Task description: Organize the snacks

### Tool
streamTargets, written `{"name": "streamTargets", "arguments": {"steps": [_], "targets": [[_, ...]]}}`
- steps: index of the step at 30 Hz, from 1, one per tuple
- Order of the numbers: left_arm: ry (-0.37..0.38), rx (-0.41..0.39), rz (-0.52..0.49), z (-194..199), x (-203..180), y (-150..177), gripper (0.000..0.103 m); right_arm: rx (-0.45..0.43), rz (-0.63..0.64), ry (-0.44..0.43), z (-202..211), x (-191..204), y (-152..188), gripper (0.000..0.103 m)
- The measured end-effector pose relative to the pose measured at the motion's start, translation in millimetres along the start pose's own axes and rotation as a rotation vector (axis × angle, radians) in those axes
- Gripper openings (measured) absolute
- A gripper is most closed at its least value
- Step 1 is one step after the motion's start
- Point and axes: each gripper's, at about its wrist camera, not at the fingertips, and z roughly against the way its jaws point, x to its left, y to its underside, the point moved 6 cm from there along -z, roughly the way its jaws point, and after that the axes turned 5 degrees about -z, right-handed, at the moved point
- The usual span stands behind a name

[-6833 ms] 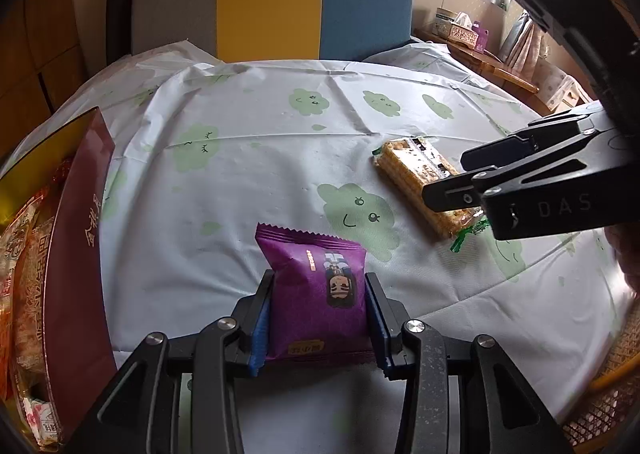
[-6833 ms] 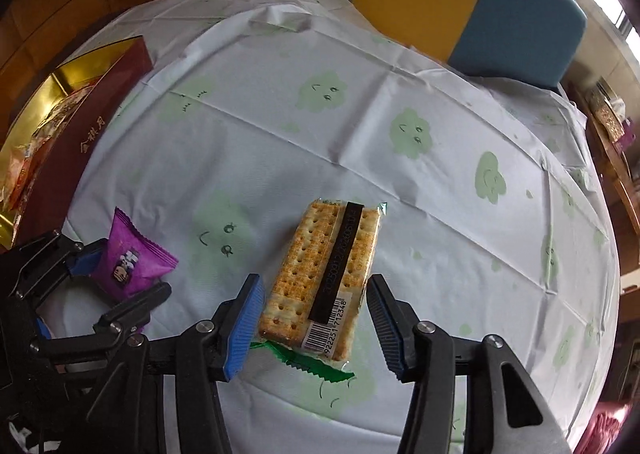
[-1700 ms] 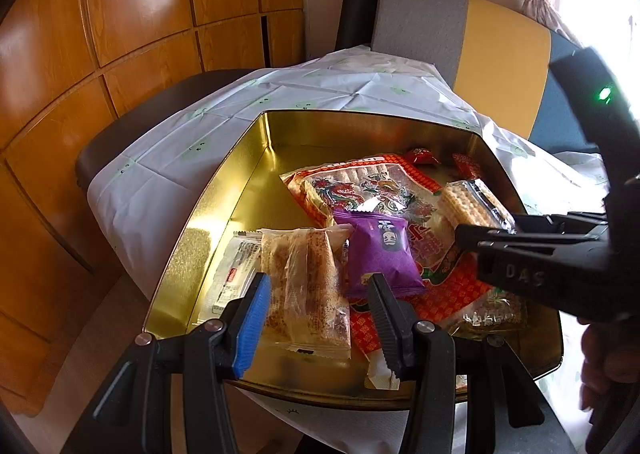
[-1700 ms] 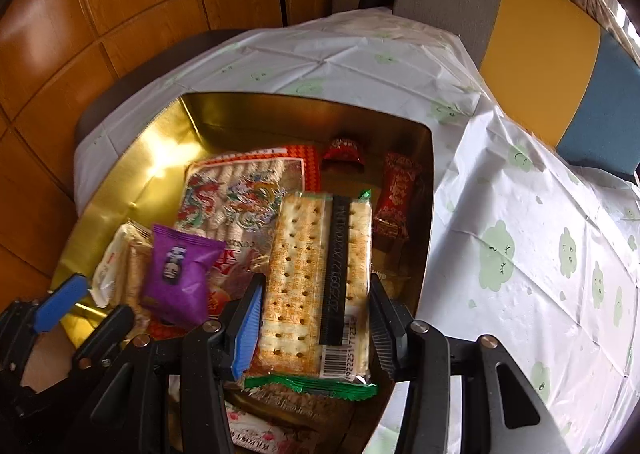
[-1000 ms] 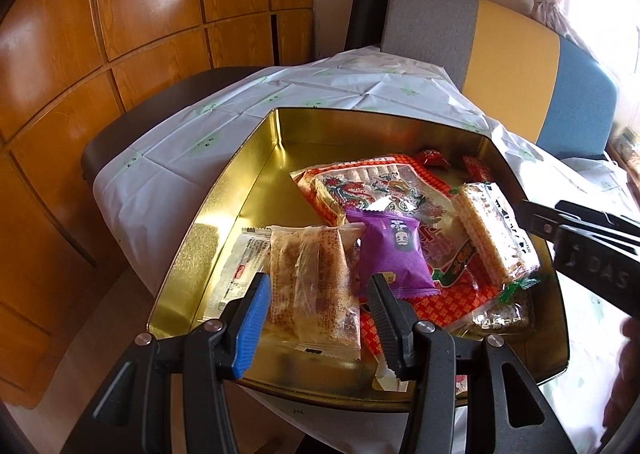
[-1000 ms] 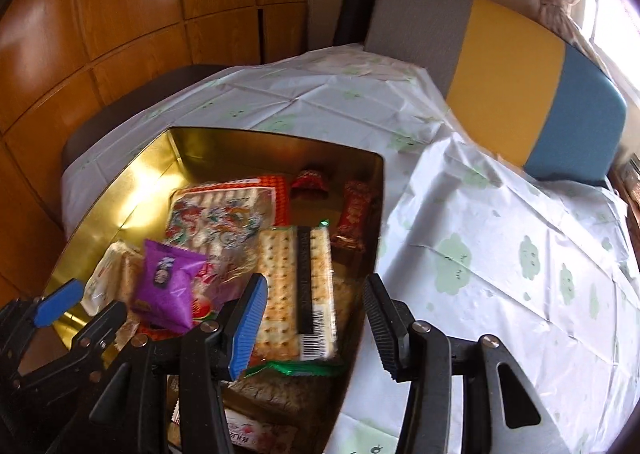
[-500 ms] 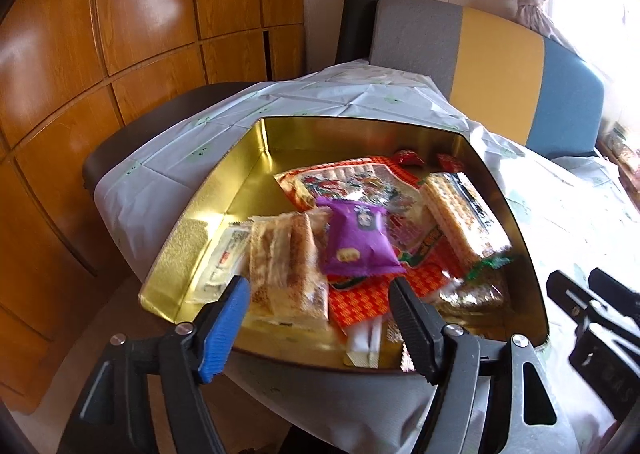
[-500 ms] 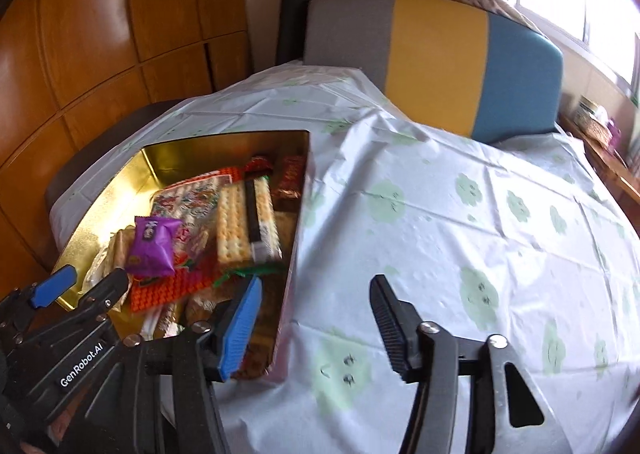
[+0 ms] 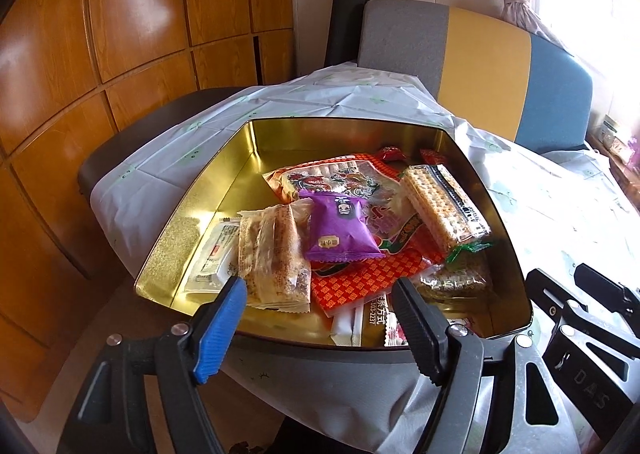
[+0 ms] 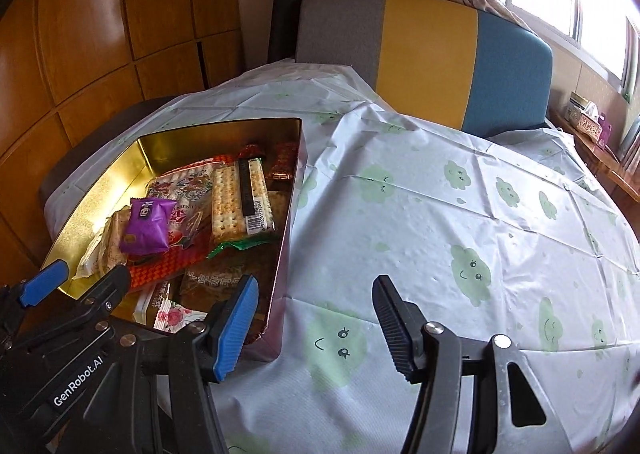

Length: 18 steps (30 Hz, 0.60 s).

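Gold tin (image 9: 192,214) at the edge of the cloth-covered surface (image 10: 440,214), holding the gathered snacks. The purple packet (image 9: 338,228) lies on top of the heap near the middle, overlapping the large red-patterned bag (image 9: 340,178); the cracker pack (image 9: 444,204) rests just beside it toward the tin's right wall, and the clear-wrapped rice cakes (image 9: 274,254) lie at its other side. The left tongs (image 9: 320,318) hang over the tin's near rim, jaws opening with nothing between them; the right tongs (image 10: 312,318) stand parted and empty over bare cloth just beside the tin. No snack shows on the cloth in either view, so the gathering looks close to done. Handling, as judged — the purple packet is light, puffed and slippery, best pinched across its narrow width rather than by a crimped end; the cracker pack is stiff but brittle, best taken across its long sides with a gentle squeeze.
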Motion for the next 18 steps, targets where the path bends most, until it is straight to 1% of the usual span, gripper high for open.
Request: {"name": "streamTargets", "arguments": {"steps": [18], "targets": [[-0.011, -0.005, 0.005, -0.3, 6.2, -1.1, 0.076, -0.002, 0.013, -0.006, 1.9, 6.1, 0.5, 0.061]]}}
